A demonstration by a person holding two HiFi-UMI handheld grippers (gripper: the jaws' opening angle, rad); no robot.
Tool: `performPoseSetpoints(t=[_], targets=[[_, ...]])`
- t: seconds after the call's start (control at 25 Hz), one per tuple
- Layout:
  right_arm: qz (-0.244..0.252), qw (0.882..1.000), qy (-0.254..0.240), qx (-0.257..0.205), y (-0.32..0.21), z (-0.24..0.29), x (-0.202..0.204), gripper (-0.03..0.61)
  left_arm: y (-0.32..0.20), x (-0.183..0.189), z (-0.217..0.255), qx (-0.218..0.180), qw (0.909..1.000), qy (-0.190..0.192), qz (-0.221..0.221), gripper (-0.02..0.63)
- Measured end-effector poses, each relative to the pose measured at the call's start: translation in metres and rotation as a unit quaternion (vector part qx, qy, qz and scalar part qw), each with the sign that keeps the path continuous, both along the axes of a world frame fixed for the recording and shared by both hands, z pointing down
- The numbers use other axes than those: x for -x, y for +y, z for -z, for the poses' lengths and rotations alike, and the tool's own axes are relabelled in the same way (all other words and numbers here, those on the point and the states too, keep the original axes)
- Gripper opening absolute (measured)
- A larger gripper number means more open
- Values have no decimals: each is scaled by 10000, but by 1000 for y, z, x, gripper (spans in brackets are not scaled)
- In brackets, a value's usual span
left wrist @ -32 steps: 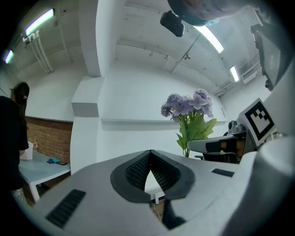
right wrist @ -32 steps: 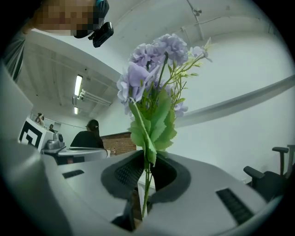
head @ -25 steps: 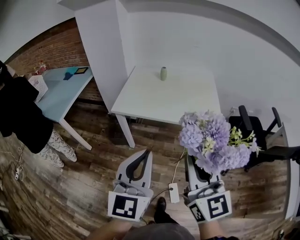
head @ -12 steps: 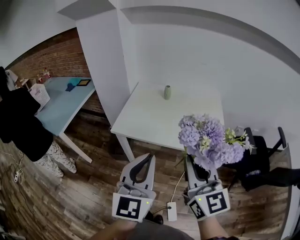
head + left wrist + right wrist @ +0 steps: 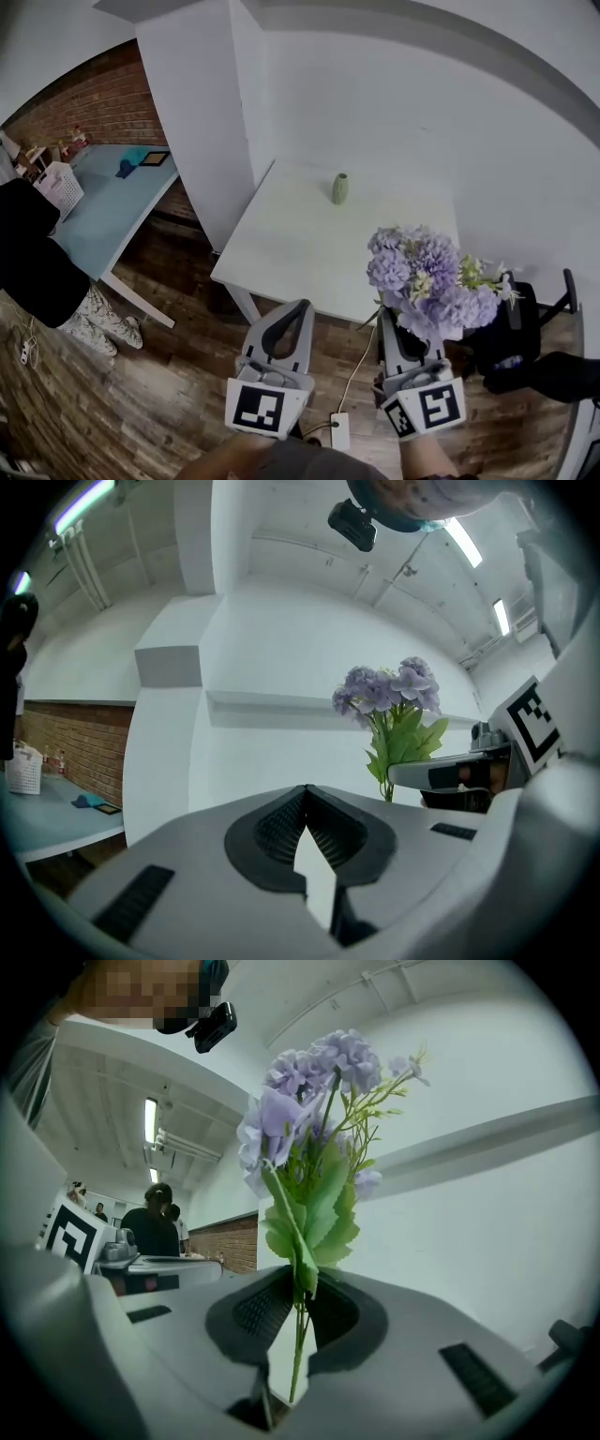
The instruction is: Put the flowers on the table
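Standing here, I can't read a single word, number or brand name anywhere. The closest thing to a sign is the black-and-white square marker on each gripper's cube. The left cube (image 5: 256, 409) is at about seven o'clock and the right cube (image 5: 429, 407) at about five. Both show only patterns, no letters.

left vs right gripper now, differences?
Left gripper: fingers meet, empty; right gripper: fingers clamp the green stems of the purple flower bunch. Head view: left gripper fully visible, right gripper's tips hidden under blooms. Both grey, each with a marker cube.
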State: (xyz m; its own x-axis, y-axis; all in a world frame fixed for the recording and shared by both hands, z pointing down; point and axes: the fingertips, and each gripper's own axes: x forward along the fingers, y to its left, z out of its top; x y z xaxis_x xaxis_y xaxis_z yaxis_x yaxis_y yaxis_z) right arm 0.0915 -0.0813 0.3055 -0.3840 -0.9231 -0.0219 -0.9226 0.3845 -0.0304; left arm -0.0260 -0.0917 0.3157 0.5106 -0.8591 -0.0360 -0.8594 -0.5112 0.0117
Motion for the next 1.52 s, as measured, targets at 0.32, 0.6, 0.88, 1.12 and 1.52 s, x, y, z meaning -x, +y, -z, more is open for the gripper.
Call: performPoseSetpoints(t=[0.32, 0.6, 0.88, 1.12, 1.52], targets=[[-97, 9998, -151, -64, 25, -5, 8, 43, 20, 6, -15, -30, 9996, -238, -137, 8], [69, 9998, -184, -27, 123, 12, 26, 43, 128, 20, -9, 179, 9995, -264, -46, 8], [-67, 9997, -57, -241, 84, 24, 23, 43, 91, 17, 1, -78, 9994, -279, -179, 8], [-126, 9993, -25, -339, 59, 34, 24, 43, 68, 16, 12, -178, 9992, -242, -258, 8], [24, 9999, -131, -18, -11, 9, 12, 43, 0, 1, -7, 128, 9994, -280, -150, 8]])
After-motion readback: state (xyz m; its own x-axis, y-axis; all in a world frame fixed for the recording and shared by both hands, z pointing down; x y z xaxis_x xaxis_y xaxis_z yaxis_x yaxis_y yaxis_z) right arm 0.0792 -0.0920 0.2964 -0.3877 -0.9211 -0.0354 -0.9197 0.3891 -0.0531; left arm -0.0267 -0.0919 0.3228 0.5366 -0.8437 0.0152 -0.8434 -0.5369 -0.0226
